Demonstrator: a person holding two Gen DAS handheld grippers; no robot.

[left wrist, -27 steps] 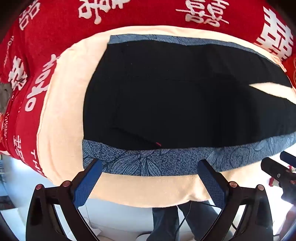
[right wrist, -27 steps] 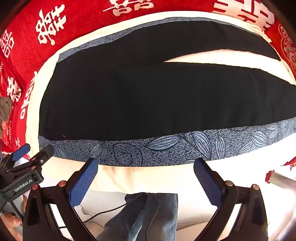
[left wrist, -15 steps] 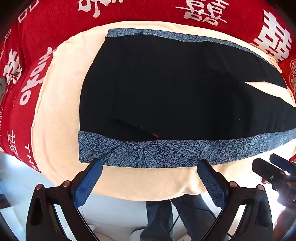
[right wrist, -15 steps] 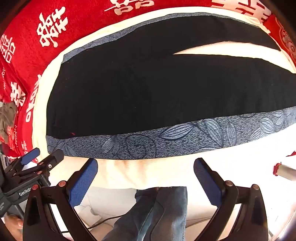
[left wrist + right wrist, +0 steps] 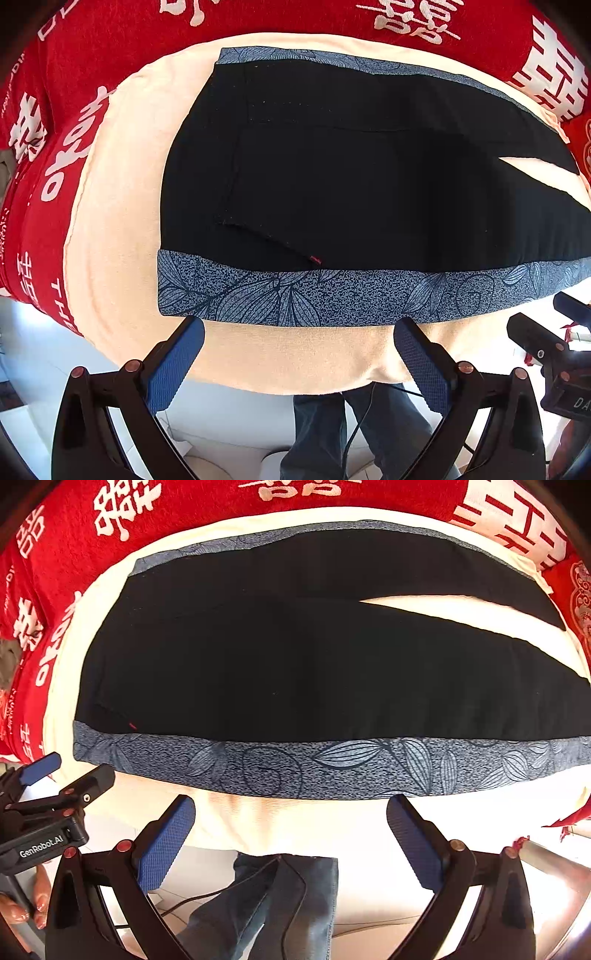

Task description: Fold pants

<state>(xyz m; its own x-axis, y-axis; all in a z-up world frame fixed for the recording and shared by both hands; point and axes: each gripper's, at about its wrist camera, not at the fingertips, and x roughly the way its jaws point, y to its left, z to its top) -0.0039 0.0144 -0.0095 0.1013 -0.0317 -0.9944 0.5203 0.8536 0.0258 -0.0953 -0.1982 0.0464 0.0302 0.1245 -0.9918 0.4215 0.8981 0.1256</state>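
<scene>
Here the pants (image 5: pixel 332 177) lie flat and unfolded on the cream towel (image 5: pixel 118 221). The left gripper (image 5: pixel 299 354) and right gripper (image 5: pixel 291 830) hover wide apart, empty, above the patterned near edge (image 5: pixel 332 768). Judged next: descend and pinch that edge.

In the left wrist view, the pants (image 5: pixel 351 177) are now seen higher in the frame than before, and more of the cream cloth (image 5: pixel 110 206) is exposed between their patterned edge and the left gripper (image 5: pixel 297 350). In the right wrist view, the pants are likewise seen farther up, and the person's jeans (image 5: pixel 280 897) are shown more fully below the right gripper (image 5: pixel 291 830).
</scene>
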